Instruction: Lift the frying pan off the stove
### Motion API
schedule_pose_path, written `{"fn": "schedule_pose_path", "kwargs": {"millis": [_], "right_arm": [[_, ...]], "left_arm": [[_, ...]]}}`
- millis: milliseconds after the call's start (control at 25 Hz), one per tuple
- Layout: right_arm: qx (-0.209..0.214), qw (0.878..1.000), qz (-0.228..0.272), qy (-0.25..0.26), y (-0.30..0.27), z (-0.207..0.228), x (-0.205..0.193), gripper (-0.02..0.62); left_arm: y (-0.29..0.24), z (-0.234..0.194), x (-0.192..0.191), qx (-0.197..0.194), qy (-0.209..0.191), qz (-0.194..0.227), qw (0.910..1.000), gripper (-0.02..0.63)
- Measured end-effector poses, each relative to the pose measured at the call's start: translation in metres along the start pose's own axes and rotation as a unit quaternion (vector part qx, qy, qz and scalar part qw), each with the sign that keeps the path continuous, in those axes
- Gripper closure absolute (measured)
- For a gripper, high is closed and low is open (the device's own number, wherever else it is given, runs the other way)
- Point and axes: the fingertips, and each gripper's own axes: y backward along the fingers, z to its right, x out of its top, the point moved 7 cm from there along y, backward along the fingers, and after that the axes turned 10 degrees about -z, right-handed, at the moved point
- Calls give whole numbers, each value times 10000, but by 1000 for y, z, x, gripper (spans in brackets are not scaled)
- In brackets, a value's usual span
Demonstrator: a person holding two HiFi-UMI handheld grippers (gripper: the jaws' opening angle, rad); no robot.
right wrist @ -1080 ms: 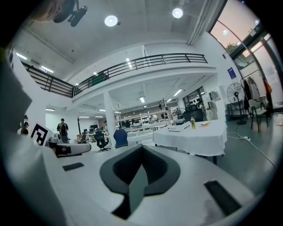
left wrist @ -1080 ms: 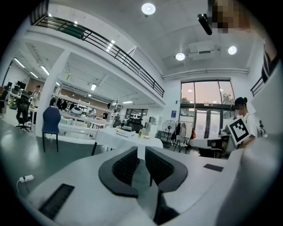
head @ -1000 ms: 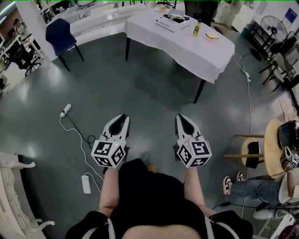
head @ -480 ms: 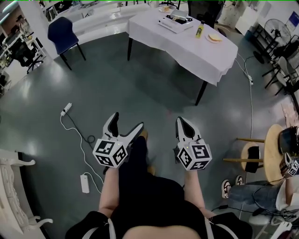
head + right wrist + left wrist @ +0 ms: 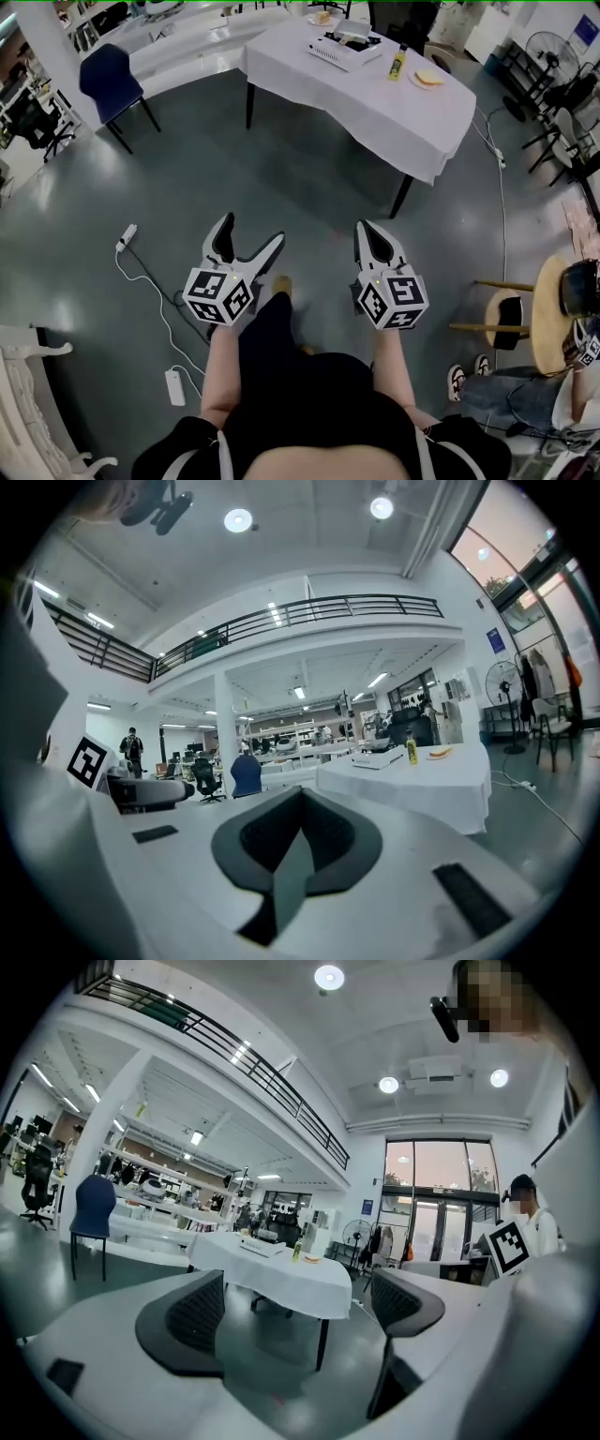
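Stood on grey floor [image 5: 281, 169], well short of white-draped surface [image 5: 394, 103]; held left tool [image 5: 252, 230] wide, right tool [image 5: 368, 232] closed, both empty.

Two tools [image 5: 251, 232] [image 5: 367, 230], one white-clothed table [image 5: 375, 89], one blue chair [image 5: 105, 75], one bottle [image 5: 398, 62].

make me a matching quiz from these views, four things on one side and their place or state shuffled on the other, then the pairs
Things:
1. left tool
2. right tool
3. blue chair
4. yellow bottle

Place or state:
a. standing on the white table
b. jaws together, nothing held
c. jaws wide apart, nothing between them
d. on the floor, left of the table in the head view

Pairs: 1-c, 2-b, 3-d, 4-a
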Motion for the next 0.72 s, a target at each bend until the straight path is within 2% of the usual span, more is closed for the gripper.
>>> {"fn": "schedule_pose_path", "kwargs": {"millis": [320, 720], "right_arm": [[-177, 9998, 43, 55, -95, 20, 59, 592], [-313, 9994, 100, 43, -203, 41, 99, 592]], "left_arm": [[-81, -66, 66, -174, -182, -75, 9997, 104], [-162, -147, 113, -268, -242, -70, 9993, 106]]}}
